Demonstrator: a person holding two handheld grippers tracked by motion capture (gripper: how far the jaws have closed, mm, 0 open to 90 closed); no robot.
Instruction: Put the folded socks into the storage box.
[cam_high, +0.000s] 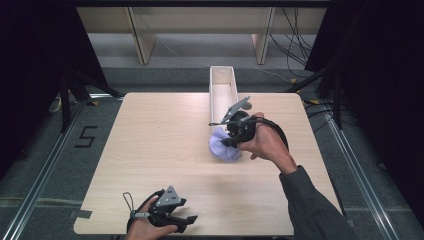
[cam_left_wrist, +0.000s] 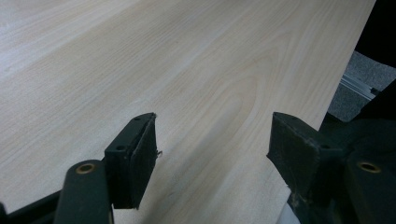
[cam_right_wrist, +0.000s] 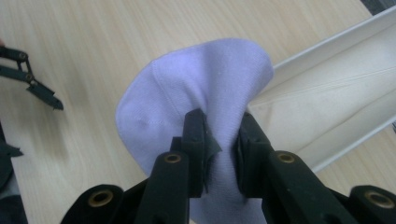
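Right gripper view: right gripper (cam_right_wrist: 220, 144) fingers are pinching a fold of the lilac cloth (cam_right_wrist: 187, 93), holding it by the tray (cam_right_wrist: 336, 107) near the bench's far edge, likely for loading. Left gripper (cam_high: 172, 216) is idling released at the near edge.

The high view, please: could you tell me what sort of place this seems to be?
Probably a lab recording station: a bare wooden table ringed by black curtains, metal floor rails and loose cables, with a "5" taped on the grey floor.
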